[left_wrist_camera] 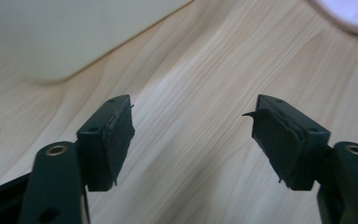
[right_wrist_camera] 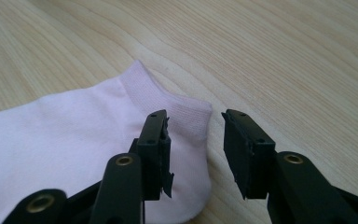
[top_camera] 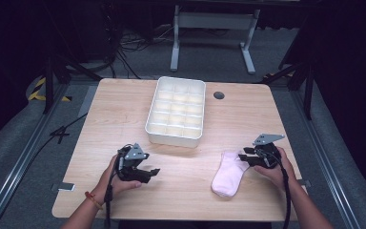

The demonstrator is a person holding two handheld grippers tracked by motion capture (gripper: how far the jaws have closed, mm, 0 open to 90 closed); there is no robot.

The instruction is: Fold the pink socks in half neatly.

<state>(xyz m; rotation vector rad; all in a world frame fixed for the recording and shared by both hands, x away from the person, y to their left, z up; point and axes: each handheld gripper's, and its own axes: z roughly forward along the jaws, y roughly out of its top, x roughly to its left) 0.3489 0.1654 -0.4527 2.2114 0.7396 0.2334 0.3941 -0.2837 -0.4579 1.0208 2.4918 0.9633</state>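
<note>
Our right claw [right_wrist_camera: 193,140] stands part open at the cuff end of the pink sock [right_wrist_camera: 74,135], one jaw over the fabric and the other over bare wood, gripping nothing. We see the sock [top_camera: 228,174] lying flat on the tabletop [top_camera: 124,114], toward its right front, well apart from the white divided tray [top_camera: 176,110] near the middle. Our left claw [left_wrist_camera: 193,135] is open too, its jaws wide with only wood between them; in the high view it [top_camera: 148,174] hovers near the left front, pointing toward the sock.
</note>
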